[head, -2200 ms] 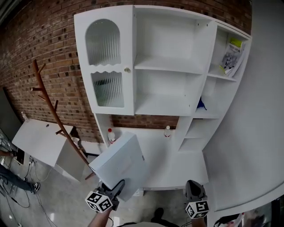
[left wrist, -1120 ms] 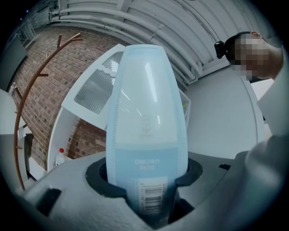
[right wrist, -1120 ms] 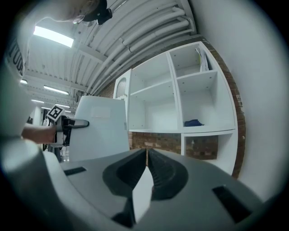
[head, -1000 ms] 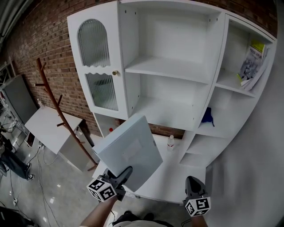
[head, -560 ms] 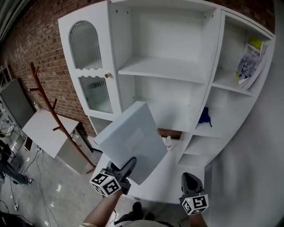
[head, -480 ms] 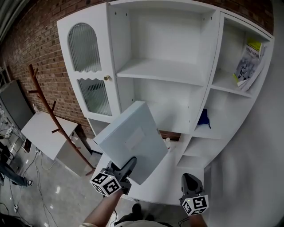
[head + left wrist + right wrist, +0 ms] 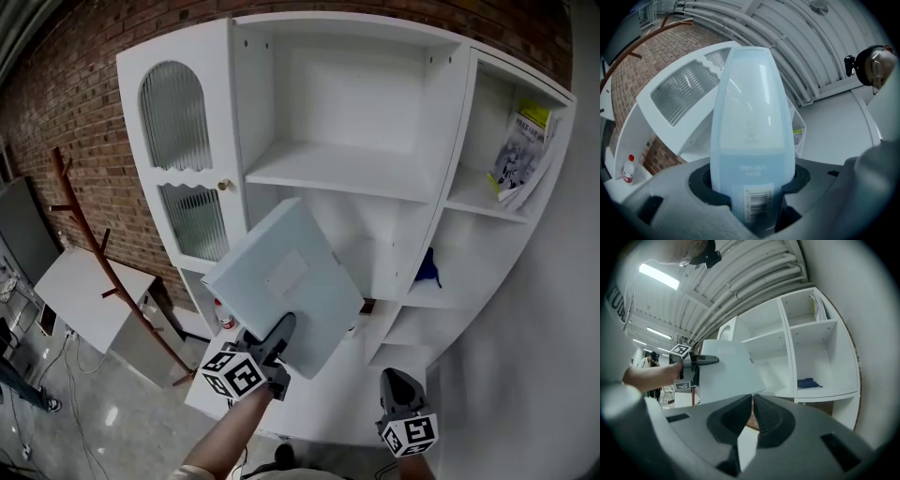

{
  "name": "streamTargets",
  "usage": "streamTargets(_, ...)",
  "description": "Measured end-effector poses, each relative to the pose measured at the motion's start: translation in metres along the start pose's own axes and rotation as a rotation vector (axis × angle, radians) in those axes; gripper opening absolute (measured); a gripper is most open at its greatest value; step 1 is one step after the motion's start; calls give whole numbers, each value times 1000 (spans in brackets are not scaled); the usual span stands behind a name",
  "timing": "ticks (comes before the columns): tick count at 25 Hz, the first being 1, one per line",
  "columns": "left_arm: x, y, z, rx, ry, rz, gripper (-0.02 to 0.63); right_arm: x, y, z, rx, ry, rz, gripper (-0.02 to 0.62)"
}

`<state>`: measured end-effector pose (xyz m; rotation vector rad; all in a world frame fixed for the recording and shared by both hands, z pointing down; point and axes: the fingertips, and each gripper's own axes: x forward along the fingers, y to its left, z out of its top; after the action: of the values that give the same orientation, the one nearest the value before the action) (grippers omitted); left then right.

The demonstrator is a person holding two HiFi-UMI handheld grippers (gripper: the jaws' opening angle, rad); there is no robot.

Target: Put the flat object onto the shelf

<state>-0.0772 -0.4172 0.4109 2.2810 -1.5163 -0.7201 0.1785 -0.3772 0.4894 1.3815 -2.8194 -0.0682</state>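
The flat object [image 7: 286, 281] is a pale blue, thin file box, tilted up in front of the white shelf unit [image 7: 337, 171]. My left gripper [image 7: 278, 336] is shut on its lower edge. In the left gripper view the box [image 7: 752, 126] stands up between the jaws, barcode end down. The box covers part of the unit's lower middle compartment. My right gripper [image 7: 398, 386] hangs low at the right, shut and empty. In the right gripper view its jaws meet [image 7: 752, 405], and the box [image 7: 724, 373] and the left gripper [image 7: 701, 361] show at the left.
A booklet [image 7: 516, 155] leans in the upper right compartment, and a blue item [image 7: 428, 267] lies in the one below. A ribbed glass door [image 7: 173, 122] closes the unit's left side. A red-capped bottle [image 7: 220, 317], a wooden coat rack [image 7: 84, 216] and a white table [image 7: 80, 291] are at the left.
The left gripper has lifted the box up and toward the shelf unit, which now looks nearer and fills more of the view. The right gripper has stayed low and shut.
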Motion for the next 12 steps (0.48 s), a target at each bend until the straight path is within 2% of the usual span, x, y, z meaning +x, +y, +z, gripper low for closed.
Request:
streamTargets(5,19,4,6,-94,-48,-2,278,8,-3,6,-7,-6,-14,34)
streamTargets(12,38,18,2,-204,-54,19,278,20,-4,12,-21,-14,-25,34)
